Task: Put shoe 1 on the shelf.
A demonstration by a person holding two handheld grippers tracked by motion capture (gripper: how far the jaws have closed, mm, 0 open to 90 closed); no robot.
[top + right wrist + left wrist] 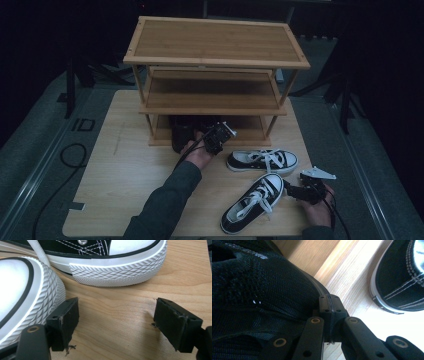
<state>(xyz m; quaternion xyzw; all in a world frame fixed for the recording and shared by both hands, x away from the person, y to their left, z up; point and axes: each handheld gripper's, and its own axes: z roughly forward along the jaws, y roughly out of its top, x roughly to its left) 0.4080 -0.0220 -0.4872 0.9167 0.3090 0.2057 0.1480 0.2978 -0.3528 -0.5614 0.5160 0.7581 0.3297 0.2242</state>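
A black mesh shoe lies at the front of the wooden rack's bottom shelf. My left gripper is right beside it, jaws shut, and in the left gripper view its tips rest against the shoe's side with nothing visibly pinched. Two black-and-white sneakers lie on the table: one lies crosswise, the other nearer and angled. My right gripper stands open on the tabletop at the near sneaker's toe. Its left pad is close against that toe; the other sneaker's toe lies ahead.
The three-shelf bamboo rack stands at the far end of the wooden table. A black cable loops on the grey floor at the left. Dark stands flank the rack on both sides.
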